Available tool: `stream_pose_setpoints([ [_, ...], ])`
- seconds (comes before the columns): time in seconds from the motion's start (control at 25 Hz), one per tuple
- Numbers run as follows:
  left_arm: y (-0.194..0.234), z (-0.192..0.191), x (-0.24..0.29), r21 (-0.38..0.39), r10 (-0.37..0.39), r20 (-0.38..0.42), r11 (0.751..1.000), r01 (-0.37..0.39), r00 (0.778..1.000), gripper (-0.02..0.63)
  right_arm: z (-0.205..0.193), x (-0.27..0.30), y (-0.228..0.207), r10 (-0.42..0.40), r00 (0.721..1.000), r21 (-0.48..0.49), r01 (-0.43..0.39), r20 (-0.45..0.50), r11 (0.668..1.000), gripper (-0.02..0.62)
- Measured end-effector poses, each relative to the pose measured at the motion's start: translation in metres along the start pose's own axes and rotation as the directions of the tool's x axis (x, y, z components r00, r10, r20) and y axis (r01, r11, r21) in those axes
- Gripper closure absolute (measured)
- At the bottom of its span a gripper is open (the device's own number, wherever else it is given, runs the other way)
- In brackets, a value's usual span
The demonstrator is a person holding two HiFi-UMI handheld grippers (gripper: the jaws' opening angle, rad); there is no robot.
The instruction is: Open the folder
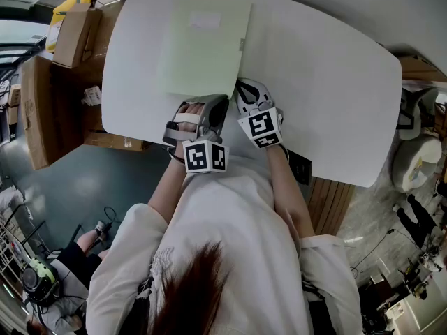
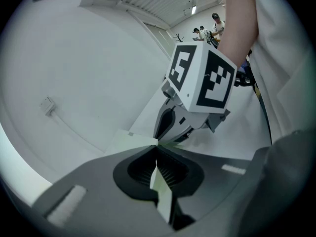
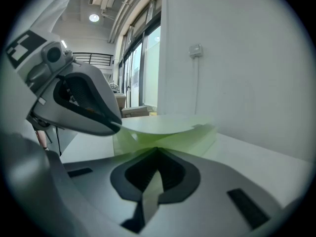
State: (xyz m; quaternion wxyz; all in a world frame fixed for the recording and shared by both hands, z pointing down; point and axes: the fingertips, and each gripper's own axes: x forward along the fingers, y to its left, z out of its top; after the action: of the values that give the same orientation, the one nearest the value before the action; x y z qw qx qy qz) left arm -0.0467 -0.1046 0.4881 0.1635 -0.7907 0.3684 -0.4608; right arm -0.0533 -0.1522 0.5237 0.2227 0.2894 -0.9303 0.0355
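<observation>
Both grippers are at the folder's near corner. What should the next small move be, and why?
Probably raise the left gripper a little, peeling the cover up. Both grippers are shut on thin green sheets at the corner of the folder; the left's sheet bows above the one in the right gripper, so the layers look separated.

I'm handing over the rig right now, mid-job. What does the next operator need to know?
Left gripper: shut on the folder's top cover at its near right corner.
Right gripper: shut on a lower green layer beside it.
Folder lies on the white table, near edge slightly parted.
Done: both grips. Left to do: lift the cover fully open.
</observation>
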Motion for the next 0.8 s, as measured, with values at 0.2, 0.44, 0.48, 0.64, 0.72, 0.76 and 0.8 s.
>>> stream_pose_setpoints([
  [0.2,0.004,0.002,-0.001,-0.003,0.006,0.006,1.000,-0.006,1.000,0.595,0.003,0.000,0.001,0.002,1.000,0.001,-0.002,0.009,1.000,0.591],
  [0.44,0.005,0.002,-0.003,-0.003,0.009,0.008,1.000,-0.009,1.000,0.595,0.002,0.000,0.000,0.000,1.000,-0.005,0.000,0.009,1.000,0.591],
  [0.48,0.005,0.003,-0.004,-0.004,0.011,0.009,1.000,-0.011,1.000,0.595,0.002,0.000,0.000,-0.001,1.000,-0.006,0.001,0.009,1.000,0.591],
  [0.64,0.008,0.004,-0.005,-0.004,0.018,0.012,1.000,-0.018,1.000,0.595,0.003,0.001,0.001,0.001,1.000,0.010,-0.001,0.008,1.000,0.591],
  [0.72,0.010,0.004,-0.006,-0.003,0.021,0.015,1.000,-0.021,1.000,0.595,0.003,0.001,0.000,0.000,1.000,0.012,0.000,0.008,1.000,0.591],
  [0.76,0.012,0.005,-0.007,-0.004,0.023,0.016,1.000,-0.023,1.000,0.595,0.003,0.001,0.000,-0.001,1.000,0.015,0.001,0.008,1.000,0.591],
  [0.8,0.012,0.005,-0.008,-0.005,0.025,0.016,1.000,-0.025,1.000,0.595,0.003,0.001,0.000,-0.002,1.000,0.023,0.002,0.007,1.000,0.591],
])
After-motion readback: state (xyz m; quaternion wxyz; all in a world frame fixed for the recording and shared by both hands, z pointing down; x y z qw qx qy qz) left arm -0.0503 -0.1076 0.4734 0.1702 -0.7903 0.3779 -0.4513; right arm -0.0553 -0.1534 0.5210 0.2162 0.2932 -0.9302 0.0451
